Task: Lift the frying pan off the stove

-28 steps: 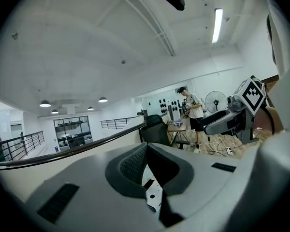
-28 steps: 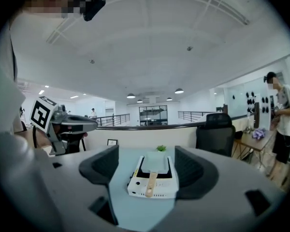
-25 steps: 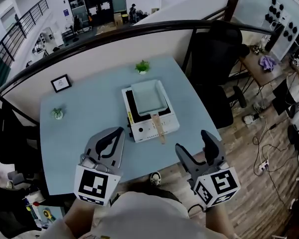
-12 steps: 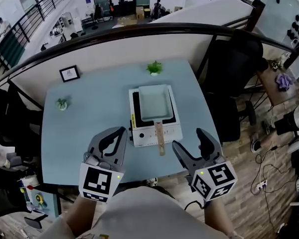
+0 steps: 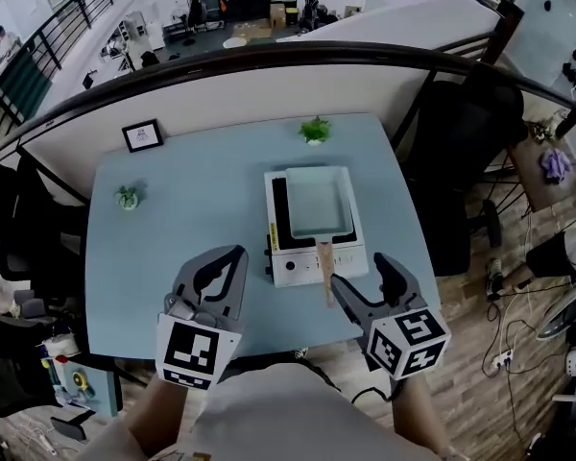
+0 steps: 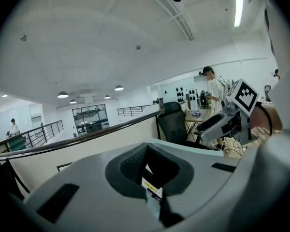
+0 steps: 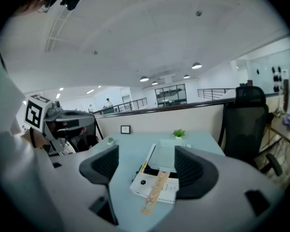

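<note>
A square pale-teal frying pan (image 5: 319, 200) sits on a white single-burner stove (image 5: 293, 265) on the light-blue table (image 5: 192, 209). Its wooden handle (image 5: 324, 269) points toward me past the stove's front. My right gripper (image 5: 359, 271) hovers open just right of the handle's end, touching nothing. In the right gripper view the pan (image 7: 164, 157) and handle (image 7: 153, 193) lie ahead between the spread jaws of that gripper (image 7: 147, 173). My left gripper (image 5: 232, 255) is shut and empty over the table, left of the stove. The left gripper view shows its own gripper (image 6: 147, 167) with the pads together.
Two small potted plants (image 5: 315, 130) (image 5: 127, 197) and a picture frame (image 5: 142, 134) stand near the table's far edge. A black office chair (image 5: 466, 133) is at the right. A dark railing (image 5: 269, 58) curves behind the table. My body is at the near edge.
Both grippers have moved forward toward the table. The right gripper's open jaws now lie close beside the handle's end. The pan and stove have not moved.
</note>
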